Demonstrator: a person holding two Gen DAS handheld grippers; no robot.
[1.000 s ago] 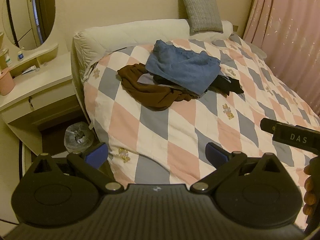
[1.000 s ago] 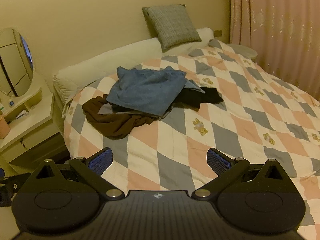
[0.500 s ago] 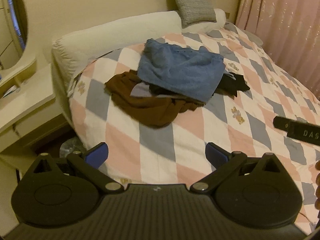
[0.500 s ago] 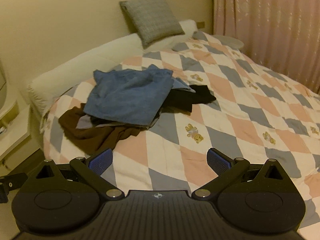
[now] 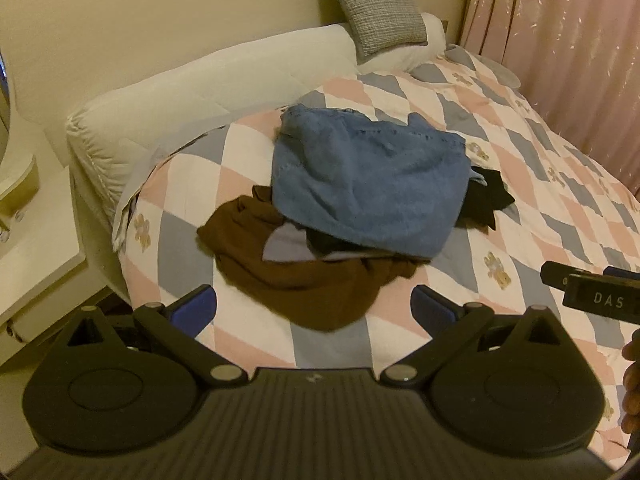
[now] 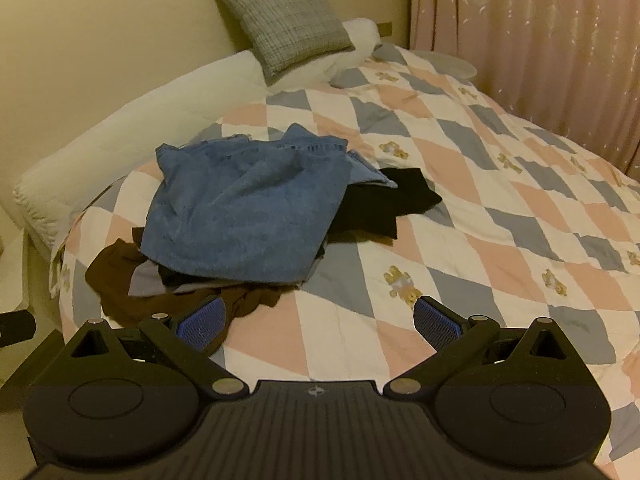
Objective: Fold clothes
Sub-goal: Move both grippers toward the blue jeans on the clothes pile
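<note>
Cream walls and a pink curtain (image 6: 532, 40) at the right of the frame close in a bedroom, where a bed (image 6: 500, 208) wears a quilt of pink, grey-blue and white diamonds dotted with small bears. At the top of both views a grey checked cushion (image 6: 284, 20) leans against the wall on a long white bolster (image 5: 224, 80). At the left edge of the left wrist view a pale dressing bench (image 5: 36, 248) stands just beside the bed.

A loose pile of clothes lies on the quilt, unfolded. In the left wrist view it sits at the centre of the frame; in the right wrist view, left of centre. A blue denim garment (image 5: 368, 184) is spread on top. A brown garment (image 5: 296, 280) spills out from under it toward the lower edge of the frame, a black garment (image 6: 384, 204) pokes out to the right, and a scrap of pale grey cloth (image 5: 284, 246) shows between the brown and the denim.

Both tools hover over the near edge of the bed, touching nothing. The left gripper (image 5: 314, 308) has its jaws spread wide, blue pads showing, the brown cloth framed between them but beyond them. The right gripper (image 6: 320, 320) is likewise released, its left pad overlapping the brown hem in the picture; its black body also shows at the right edge of the left wrist view, with a person's fingers (image 5: 632, 384) below it.
</note>
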